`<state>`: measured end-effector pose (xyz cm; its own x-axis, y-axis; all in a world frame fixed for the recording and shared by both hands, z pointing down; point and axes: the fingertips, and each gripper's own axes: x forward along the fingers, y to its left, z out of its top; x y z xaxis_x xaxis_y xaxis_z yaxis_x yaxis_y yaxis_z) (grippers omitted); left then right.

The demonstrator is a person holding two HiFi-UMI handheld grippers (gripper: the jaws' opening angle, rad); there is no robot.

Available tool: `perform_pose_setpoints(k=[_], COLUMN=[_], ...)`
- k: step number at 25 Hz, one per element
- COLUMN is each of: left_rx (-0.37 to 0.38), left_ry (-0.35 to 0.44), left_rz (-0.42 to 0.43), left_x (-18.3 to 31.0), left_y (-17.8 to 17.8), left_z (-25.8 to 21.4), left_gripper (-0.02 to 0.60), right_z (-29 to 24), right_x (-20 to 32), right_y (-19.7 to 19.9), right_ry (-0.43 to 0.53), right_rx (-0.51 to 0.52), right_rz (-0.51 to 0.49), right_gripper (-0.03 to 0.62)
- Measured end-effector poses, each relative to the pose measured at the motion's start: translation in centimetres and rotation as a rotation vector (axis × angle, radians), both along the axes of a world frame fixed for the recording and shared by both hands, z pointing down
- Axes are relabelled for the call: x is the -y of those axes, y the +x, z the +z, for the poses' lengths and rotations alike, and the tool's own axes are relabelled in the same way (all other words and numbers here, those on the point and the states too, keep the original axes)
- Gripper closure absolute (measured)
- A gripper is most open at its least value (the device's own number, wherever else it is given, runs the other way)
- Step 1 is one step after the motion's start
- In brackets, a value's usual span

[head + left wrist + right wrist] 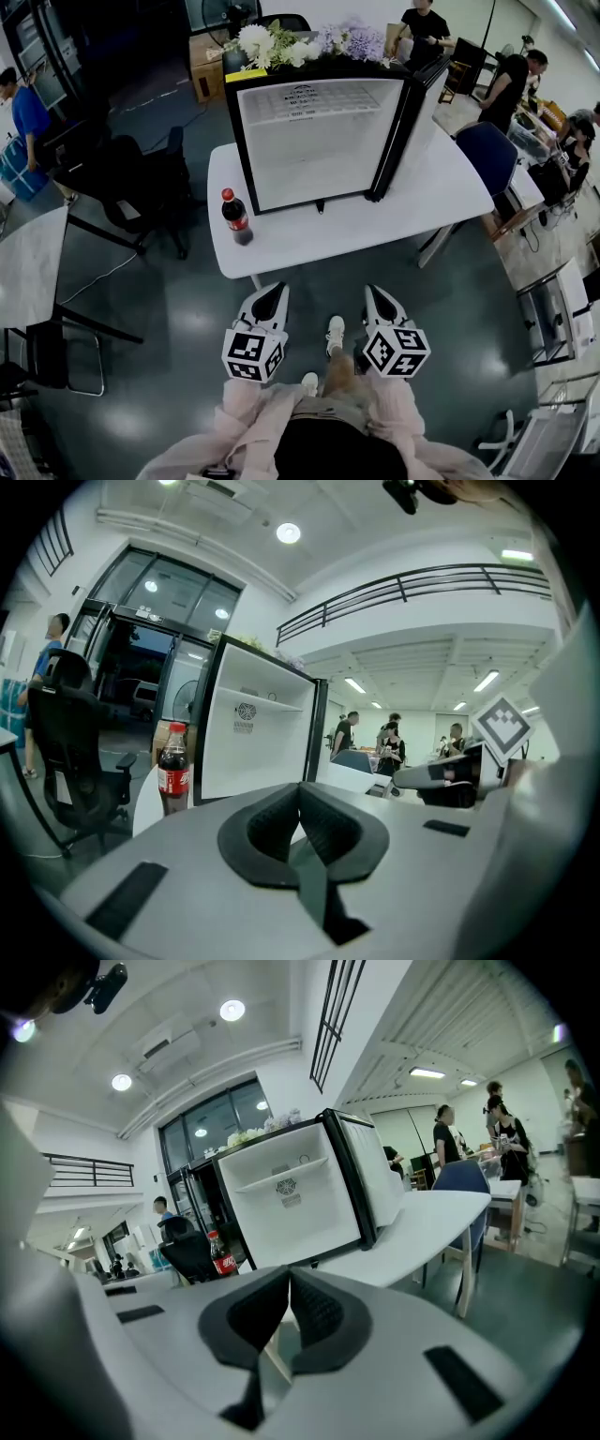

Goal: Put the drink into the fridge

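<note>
A cola bottle [234, 217] with a red cap stands upright near the front left corner of the white table [441, 202]. It also shows at the left in the left gripper view [172, 775] and small in the right gripper view [219, 1253]. The small black-framed fridge [319, 141] stands behind it with its door swung open to the right, showing a white inside with one shelf. My left gripper [272, 298] and right gripper [378, 300] hang side by side short of the table's front edge, over the floor. Both are shut with nothing between the jaws.
Flowers [300, 42] lie on top of the fridge. A black office chair [141, 187] stands left of the table and a blue chair [487, 155] right of it. Another table [28, 262] is at the far left. Several people stand in the background.
</note>
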<state>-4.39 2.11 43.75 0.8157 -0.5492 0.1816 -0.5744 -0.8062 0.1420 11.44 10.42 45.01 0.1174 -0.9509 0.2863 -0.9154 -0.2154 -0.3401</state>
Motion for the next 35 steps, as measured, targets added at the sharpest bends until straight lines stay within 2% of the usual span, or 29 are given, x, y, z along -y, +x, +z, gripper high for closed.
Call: perform_pose_setpoints(k=[10, 22, 28, 35], left_rx=[0.014, 0.015, 0.026, 0.035], left_ry=[-0.004, 0.015, 0.025, 0.012], left_rz=[-0.052, -0.138, -0.201, -0.279], left_x=[5.6, 11.5, 14.1, 16.5], left_y=[3.6, 9.8, 11.0, 11.4], left_z=[0.4, -1.6, -2.1, -1.6], left_gripper=[0.571, 0.571, 0.571, 0.571], right_z=[0.6, -1.0, -1.6, -0.7], right_x=[6.1, 14.1, 17.8, 21.4], right_y=[3.5, 10.5, 12.0, 12.3], right_ry=[-0.008, 0.001, 0.019, -0.003], right_rx=[0.015, 0.016, 0.030, 0.028], right_rz=[-0.056, -0.146, -0.218, -0.313], right_gripper=[0.581, 0.580, 0.580, 0.580])
